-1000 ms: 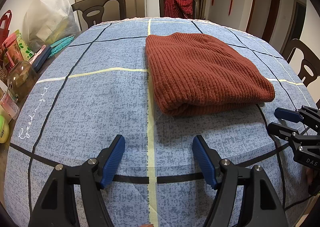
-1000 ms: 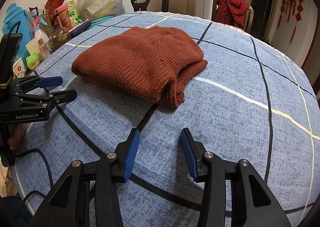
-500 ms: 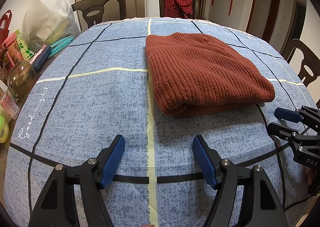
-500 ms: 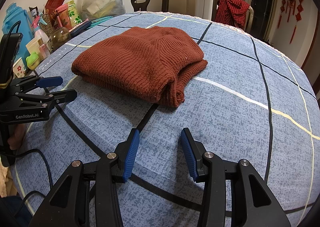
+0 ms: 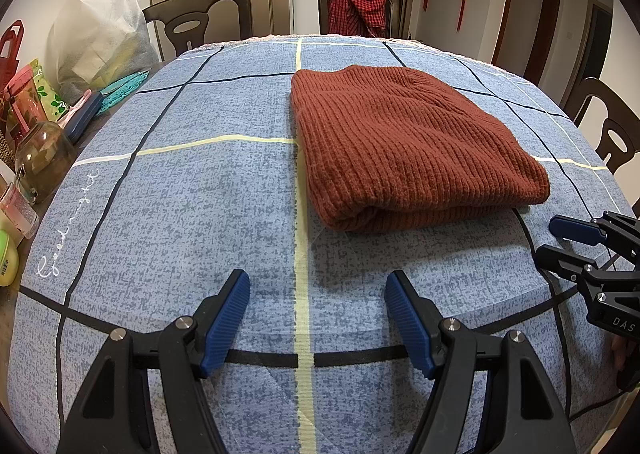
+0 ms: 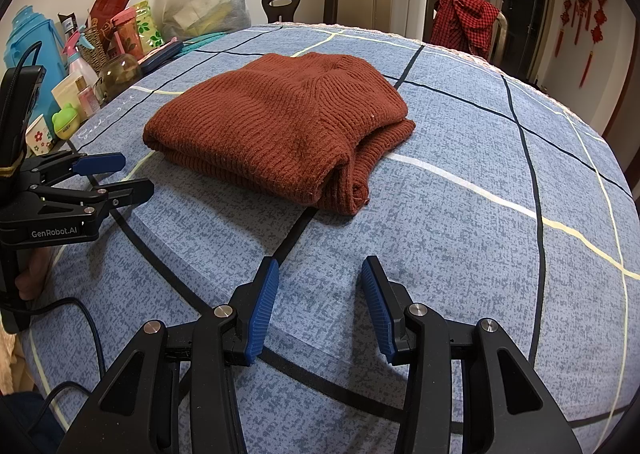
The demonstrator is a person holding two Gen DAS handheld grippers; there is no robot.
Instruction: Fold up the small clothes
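A rust-red ribbed knit sweater (image 5: 404,142) lies folded in a thick rectangle on the blue checked tablecloth (image 5: 180,194); it also shows in the right wrist view (image 6: 280,126). My left gripper (image 5: 318,286) is open and empty, low over the cloth, short of the sweater's near fold. My right gripper (image 6: 318,274) is open and empty, short of the sweater's near corner. Each gripper shows in the other's view: the right at the right edge (image 5: 556,240), the left at the left edge (image 6: 128,176).
Bottles, a jar (image 6: 118,72), bags and a blue jug (image 6: 28,38) crowd the table's left edge. A white plastic bag (image 5: 100,34) sits at the back left. Dark chairs stand around the table; one (image 5: 360,6) holds a red checked shirt.
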